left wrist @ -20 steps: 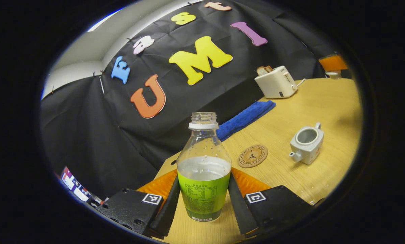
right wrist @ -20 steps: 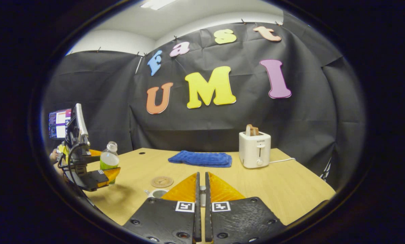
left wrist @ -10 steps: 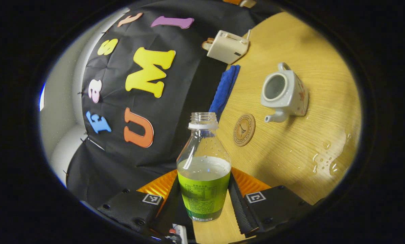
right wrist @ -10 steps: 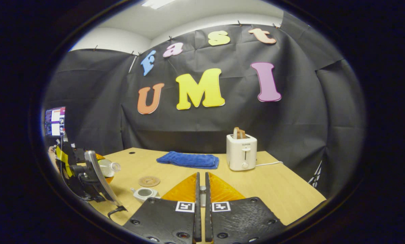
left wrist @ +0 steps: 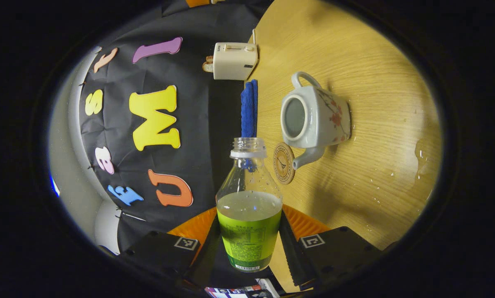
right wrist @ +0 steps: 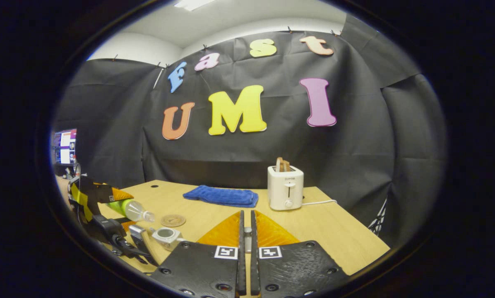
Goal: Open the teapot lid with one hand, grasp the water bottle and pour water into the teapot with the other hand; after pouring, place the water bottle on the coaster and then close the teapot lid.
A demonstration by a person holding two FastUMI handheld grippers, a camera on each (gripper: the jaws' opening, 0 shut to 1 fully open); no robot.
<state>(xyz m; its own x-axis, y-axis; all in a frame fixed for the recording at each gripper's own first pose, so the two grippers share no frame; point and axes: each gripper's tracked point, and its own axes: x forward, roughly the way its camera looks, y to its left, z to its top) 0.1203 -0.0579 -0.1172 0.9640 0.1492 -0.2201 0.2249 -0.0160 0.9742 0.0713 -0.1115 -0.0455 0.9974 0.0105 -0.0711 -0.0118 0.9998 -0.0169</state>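
Between the left gripper's (left wrist: 249,242) jaws sits the bottle (left wrist: 249,215), clamped at its labelled lower body, uncapped, about half full. Right gripper view shows that bottle (right wrist: 129,208) tipped near horizontal, neck aimed at the teapot (right wrist: 166,235) but short of it. Left gripper view: bottle mouth lines up nearer the coaster (left wrist: 283,163) and spout than the open teapot (left wrist: 311,119) mouth.

Risks, as judged:
- Pour starts before the neck is over the opening, so water lands on the bench (left wrist: 367,91) or coaster. Wet patches (left wrist: 421,151) already lie on the bench beside the pot.
- Small pot mouth, wide bottle neck: a fast tilt would likely overshoot.
- Grip is low on a thin bottle; it could pivot or slip as the load shifts.

Right gripper (right wrist: 245,231): jaws nearly closed on a small light piece (right wrist: 246,239), probably the lid knob, though too little of it is visible to confirm. It hangs above the bench, right of the pot.
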